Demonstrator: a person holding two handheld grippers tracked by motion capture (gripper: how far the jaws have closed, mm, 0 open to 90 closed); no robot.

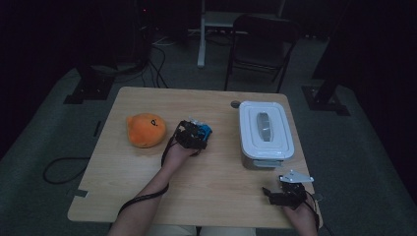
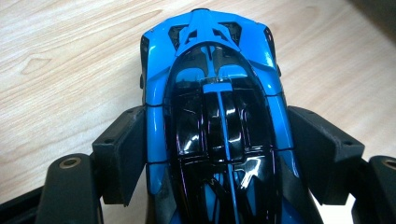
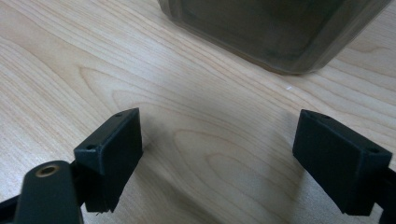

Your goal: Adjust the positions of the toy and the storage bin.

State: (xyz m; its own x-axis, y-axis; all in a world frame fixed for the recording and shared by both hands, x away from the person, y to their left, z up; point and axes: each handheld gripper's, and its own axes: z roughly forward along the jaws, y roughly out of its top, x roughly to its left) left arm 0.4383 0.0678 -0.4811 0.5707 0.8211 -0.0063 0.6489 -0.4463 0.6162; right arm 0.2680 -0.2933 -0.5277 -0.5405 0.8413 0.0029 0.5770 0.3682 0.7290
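Gripping the glossy blue-and-black toy car (image 2: 215,116) by its flanks, the left gripper (image 2: 215,154) is pinching it just over the pale wooden surface (image 2: 60,56). Right gripper (image 3: 219,158) jaws are hanging spread before the lidded white plastic box (image 3: 275,32). From above, the car is grasped; stowing is pending, left forearm reaching beside the orange plush toy (image 1: 146,130).

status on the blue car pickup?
Left gripper fingers clamped on blue toy car. Right gripper open, idle near white lidded box. Orange plush beside, clear of path.
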